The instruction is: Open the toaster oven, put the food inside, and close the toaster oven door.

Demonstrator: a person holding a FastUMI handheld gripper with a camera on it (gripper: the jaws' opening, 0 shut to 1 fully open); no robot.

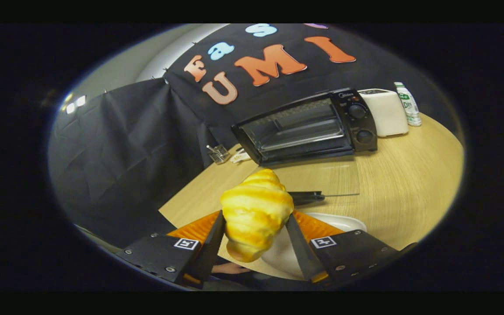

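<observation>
1. Gripper view: my tool [255,227] pinches the croissant [255,212] between both fingers at lower centre, above a white plate [344,222].
2. The toaster oven [309,127] stands open at upper centre, its glass door [322,177] lying flat on the surface [409,175].
3. The croissant could slip, or I could clip the door's handle [306,197].
4. The plate is mostly hidden; the oven's depth is hard to judge.

A light wooden desk [409,183] stands against black cloth [125,144] draped as the booth wall; pale wall [125,65] and bright lights [75,104] show behind.
</observation>
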